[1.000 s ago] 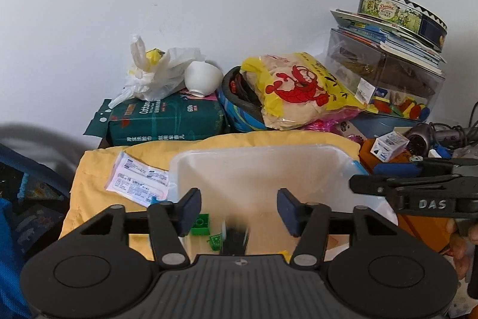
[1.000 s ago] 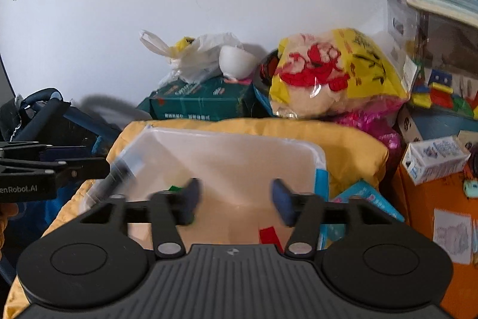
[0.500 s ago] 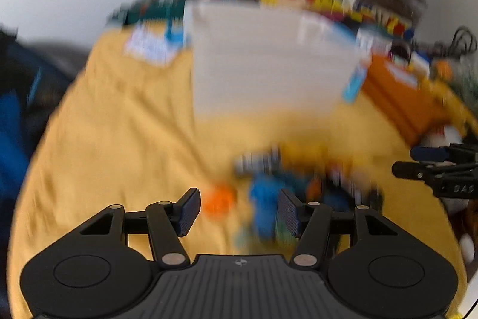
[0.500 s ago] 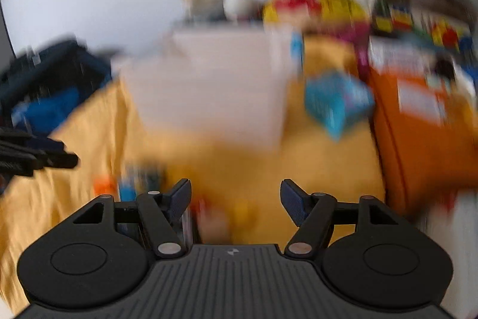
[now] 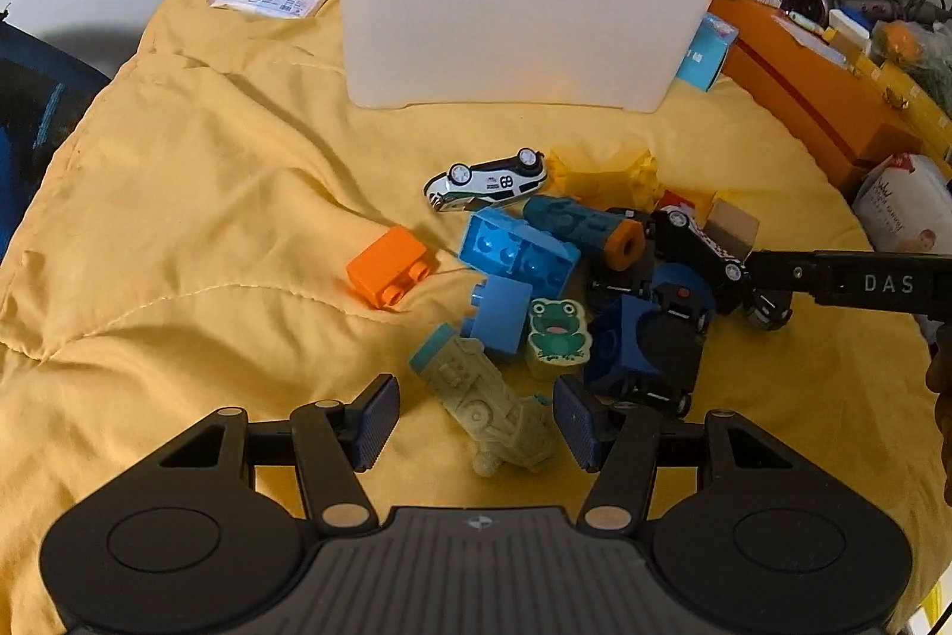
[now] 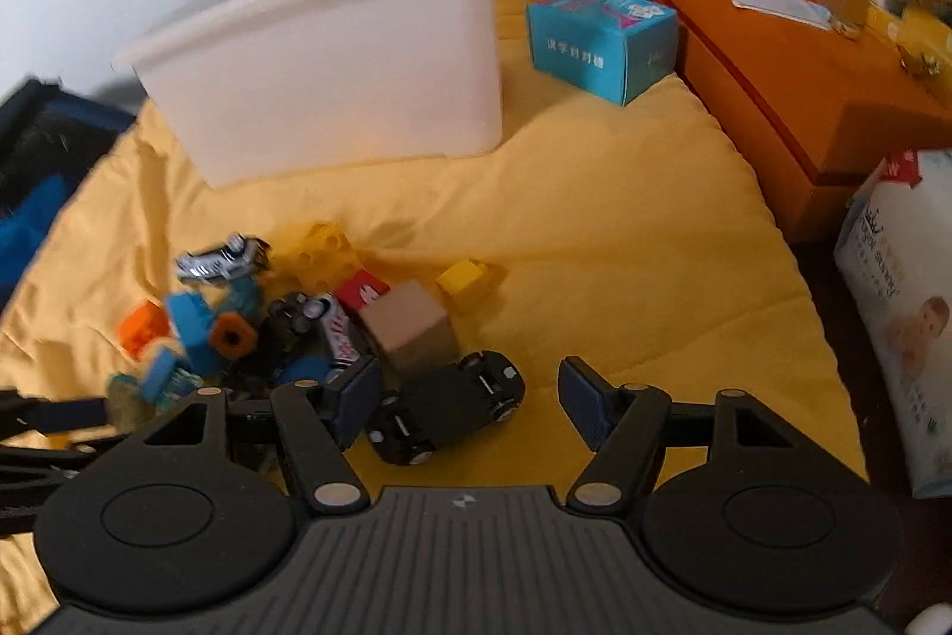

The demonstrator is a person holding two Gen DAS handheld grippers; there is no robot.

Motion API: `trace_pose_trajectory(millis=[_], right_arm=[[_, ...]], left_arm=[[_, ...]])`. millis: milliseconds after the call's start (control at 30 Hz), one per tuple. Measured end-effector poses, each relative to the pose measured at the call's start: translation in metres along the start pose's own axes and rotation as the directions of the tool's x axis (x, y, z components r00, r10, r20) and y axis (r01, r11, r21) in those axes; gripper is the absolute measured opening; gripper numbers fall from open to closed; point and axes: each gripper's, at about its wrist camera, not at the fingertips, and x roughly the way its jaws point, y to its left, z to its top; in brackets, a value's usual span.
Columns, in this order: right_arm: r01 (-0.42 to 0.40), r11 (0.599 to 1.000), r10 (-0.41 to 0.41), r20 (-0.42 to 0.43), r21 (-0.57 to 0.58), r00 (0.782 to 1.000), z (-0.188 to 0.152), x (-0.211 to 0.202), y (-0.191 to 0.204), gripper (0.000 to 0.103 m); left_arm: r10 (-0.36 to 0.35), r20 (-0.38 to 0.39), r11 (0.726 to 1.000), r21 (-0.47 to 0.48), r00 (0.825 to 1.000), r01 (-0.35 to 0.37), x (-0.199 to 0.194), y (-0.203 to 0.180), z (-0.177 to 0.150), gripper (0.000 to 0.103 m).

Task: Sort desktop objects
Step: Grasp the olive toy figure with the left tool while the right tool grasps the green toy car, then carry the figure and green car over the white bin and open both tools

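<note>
A heap of small toys lies in the middle of a yellow quilt point(image 5: 196, 194), below a white plastic bin point(image 5: 511, 4) that stands in the upper middle of the left wrist view. In that view the left gripper point(image 5: 473, 418) has its fingers released and spread wide, with a pale green toy train point(image 5: 488, 403) lying on the quilt between them, not clamped. Just above the train sit a frog block point(image 5: 556, 328), a light blue brick point(image 5: 517, 248) and, off to the left and apart from the pile, an orange brick point(image 5: 390, 266). A white toy car point(image 5: 488, 183) lies on its side at the top of the heap, touching a yellow brick point(image 5: 601, 174).

In the right wrist view the right gripper point(image 6: 470, 400) is likewise released, fingers apart, hovering low over a black toy car point(image 6: 446, 406) that lies overturned, wheels up, nearer the left finger. A tan block point(image 6: 410, 328) sits just above the car, and a small yellow brick point(image 6: 467, 281) lies slightly apart to the upper right. A teal box point(image 6: 601, 40) stands on the quilt to the right of the bin, near an orange box point(image 6: 797, 63) at the right edge.
</note>
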Motion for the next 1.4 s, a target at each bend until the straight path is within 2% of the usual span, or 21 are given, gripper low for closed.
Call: trace_pose_trajectory(millis=[100,167,300,433,533,600,733,767,800,833,933,967,1033,1100,1167,1267,1333,1367,1400], right_arm=[[-0.010,1.000,0.010,-0.024,-0.011,1.000,-0.005,0.004,0.000,0.069],[0.028,0.999,-0.029,-0.025,-0.034,0.999,-0.011,0.001,-0.005,0.069],[0.076,0.995,-0.076,0.004,-0.060,0.997,-0.019,-0.014,-0.019,0.069],[0.060,0.996,-0.059,0.031,-0.059,0.998,-0.019,-0.018,-0.018,0.069],[0.026,0.999,-0.025,0.032,-0.030,0.999,-0.014,-0.012,-0.007,0.062],[0.020,0.999,-0.019,0.029,-0.041,0.999,-0.013,-0.006,0.004,0.061],[0.061,0.997,-0.060,0.018,-0.043,0.998,-0.014,0.006,0.016,0.055],[0.061,0.997,-0.061,0.016,-0.038,0.998,-0.014,0.008,0.016,0.049],[0.053,0.998,-0.053,0.013,-0.035,0.999,-0.014,0.011,0.017,0.045],[0.042,0.998,-0.041,0.011,-0.039,0.999,-0.014,0.012,0.017,0.038],[-0.005,0.999,0.005,0.007,-0.039,1.000,-0.015,0.010,0.014,0.029],[-0.016,0.999,0.016,0.008,-0.032,1.000,-0.015,0.009,0.011,0.022],[-0.033,0.999,0.033,0.022,-0.015,0.999,-0.015,0.002,0.006,0.020],[-0.050,0.999,0.051,0.042,-0.017,0.998,-0.016,-0.006,0.003,0.019],[-0.071,0.997,0.072,0.055,-0.026,0.996,-0.016,-0.013,0.002,0.019],[-0.083,0.995,0.088,0.085,-0.052,0.993,-0.015,-0.026,0.001,0.019],[-0.072,0.992,0.082,0.097,-0.104,0.992,-0.016,-0.030,0.005,0.019],[-0.072,0.989,0.083,0.078,-0.133,0.993,-0.017,-0.027,0.008,0.019],[-0.073,0.983,0.084,0.058,-0.169,0.995,-0.019,-0.024,0.013,0.019]], left_arm=[[0.000,0.001,1.000,0.006,1.000,0.000,0.000,0.000,-0.001,0.061],[0.000,0.003,1.000,0.008,1.000,0.000,-0.001,0.001,-0.002,0.061],[0.000,0.009,1.000,0.009,1.000,0.000,-0.003,0.003,-0.003,0.061],[-0.021,0.011,1.000,-0.004,1.000,0.021,-0.005,0.000,-0.001,0.061],[-0.007,-0.004,1.000,0.026,1.000,0.007,0.000,-0.006,-0.003,0.061],[0.019,-0.008,0.999,0.037,1.000,-0.019,0.003,-0.006,-0.004,0.061],[0.026,0.010,0.999,0.041,1.000,-0.026,0.004,-0.004,-0.005,0.056],[0.021,0.017,0.999,0.048,1.000,-0.022,0.004,-0.004,-0.005,0.050],[0.020,0.026,0.998,0.055,0.999,-0.021,0.004,-0.004,-0.005,0.049],[0.017,0.033,0.998,0.058,0.999,-0.019,0.004,-0.005,-0.004,0.049],[-0.004,0.041,0.999,0.048,0.999,0.002,0.003,-0.004,-0.004,0.048],[-0.008,0.047,0.999,0.049,0.999,0.006,0.002,-0.004,-0.004,0.048],[-0.014,0.063,0.999,0.046,0.998,0.011,-0.002,-0.003,-0.003,0.047],[-0.026,0.071,0.999,0.030,0.997,0.024,-0.006,-0.001,-0.002,0.039],[-0.029,0.085,1.000,0.011,0.996,0.028,-0.010,0.002,-0.001,0.039],[-0.034,0.097,0.999,0.017,0.995,0.032,-0.012,0.004,0.001,0.039],[-0.033,0.064,0.999,0.033,0.997,0.031,-0.007,0.004,0.001,0.039],[-0.022,0.044,0.999,0.035,0.999,0.021,-0.003,0.005,0.001,0.040],[-0.010,0.039,1.000,0.028,0.999,0.009,-0.001,0.007,0.001,0.045]])
